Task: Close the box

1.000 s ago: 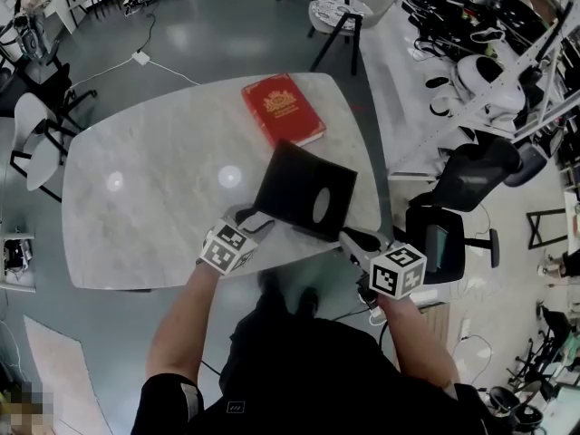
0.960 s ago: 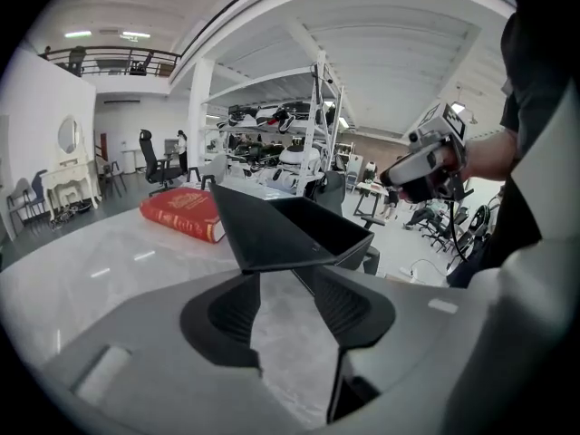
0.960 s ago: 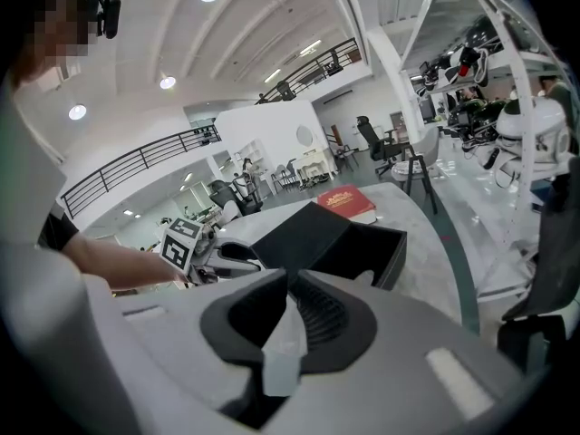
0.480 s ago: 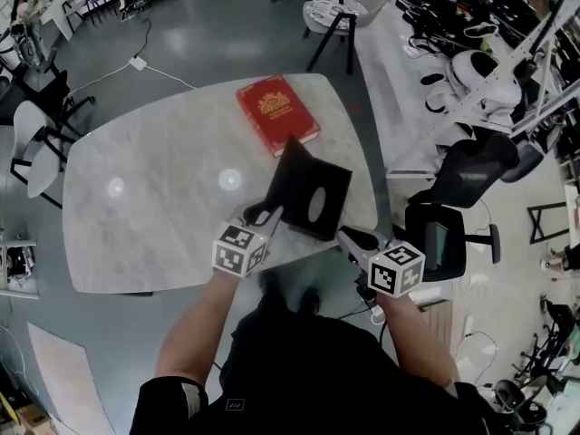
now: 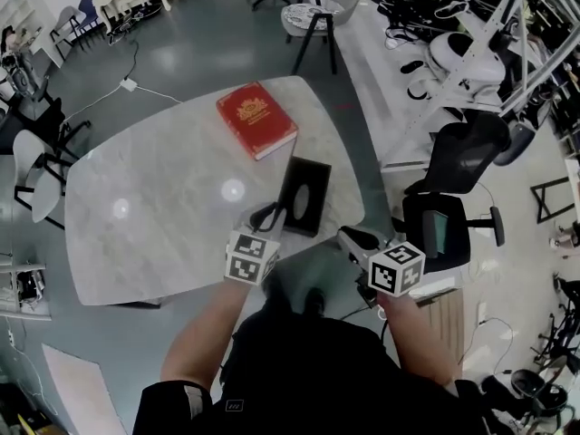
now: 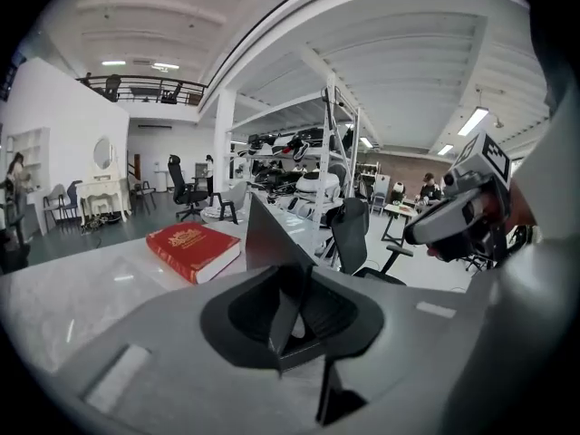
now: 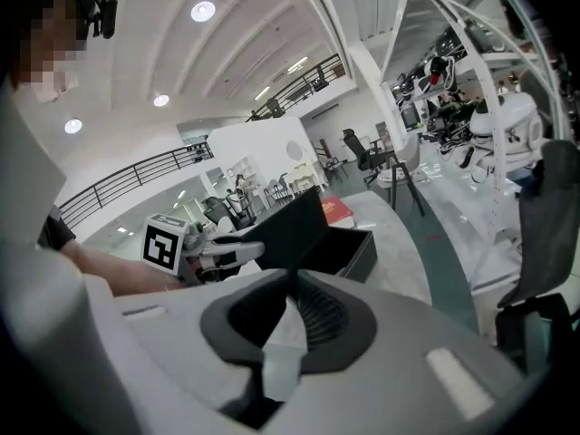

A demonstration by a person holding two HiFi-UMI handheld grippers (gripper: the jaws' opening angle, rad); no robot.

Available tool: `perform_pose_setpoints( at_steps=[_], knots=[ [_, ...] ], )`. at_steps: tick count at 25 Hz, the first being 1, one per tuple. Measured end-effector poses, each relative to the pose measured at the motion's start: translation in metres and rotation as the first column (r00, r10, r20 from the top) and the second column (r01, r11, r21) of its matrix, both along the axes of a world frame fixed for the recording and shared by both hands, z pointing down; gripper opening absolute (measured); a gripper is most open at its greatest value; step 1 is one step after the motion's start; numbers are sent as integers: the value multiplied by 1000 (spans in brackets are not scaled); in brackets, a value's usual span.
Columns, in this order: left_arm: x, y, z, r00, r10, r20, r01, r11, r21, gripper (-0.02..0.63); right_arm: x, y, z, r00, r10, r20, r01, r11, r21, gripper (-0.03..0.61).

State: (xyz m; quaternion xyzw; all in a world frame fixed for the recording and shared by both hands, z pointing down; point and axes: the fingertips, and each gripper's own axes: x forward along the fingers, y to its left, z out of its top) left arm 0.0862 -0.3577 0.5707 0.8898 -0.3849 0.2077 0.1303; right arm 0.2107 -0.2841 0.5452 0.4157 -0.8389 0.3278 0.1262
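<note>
Now squeezing the left gripper [image 6: 288,293] onto the lid [image 6: 267,238], tipping it up from flat to standing over the box [image 5: 313,198] at the counter's [image 5: 154,207] lower right; keeping the right gripper [image 7: 288,315] pressed together, holding nothing. Getting halfway closed.

bare tabletop [image 5: 145,216] left of box [image 5: 304,193]; red book [image 5: 256,120] seemingly close behind it.

Head camera: high above the table [image 5: 154,207], facing steeply down, whole top in frame. Camera on the left gripper [image 6: 294,288]: low, close behind its jaws, facing along the table. Camera on the right gripper [image 7: 288,293]: likewise, facing across it. All three share the black box [image 5: 304,193] and red book [image 5: 256,119].
</note>
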Motion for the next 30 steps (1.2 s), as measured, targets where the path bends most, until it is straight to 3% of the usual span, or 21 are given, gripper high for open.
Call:
perform_pose_setpoints(
  at_steps=[4, 8, 13, 18, 23, 27, 30],
  knots=[
    [16, 5, -1, 997, 3, 74, -4, 1000, 23, 73, 17, 11, 2, 999, 30, 20, -30, 1000, 5, 26],
    [43, 14, 13, 980, 61, 191, -69, 997, 32, 119, 29, 22, 7, 998, 49, 38, -49, 999, -1, 26],
    [69, 24, 35, 916, 127, 380, -164, 984, 67, 161, 42, 35, 11, 996, 69, 56, -69, 998, -8, 26],
    [82, 28, 54, 848, 158, 507, -228, 970, 80, 186, 55, 44, 17, 994, 87, 63, -86, 996, -18, 26],
    [92, 32, 69, 790, 225, 570, -305, 951, 47, 218, 66, 49, 18, 993, 94, 69, -93, 995, -16, 26],
    [94, 34, 69, 776, 271, 570, -340, 940, 15, 229, 74, 53, 16, 992, 102, 74, -101, 995, -12, 26],
    [94, 36, 67, 784, 299, 544, -349, 937, -13, 237, 78, 56, 15, 992, 103, 73, -102, 995, -9, 26]
  ],
)
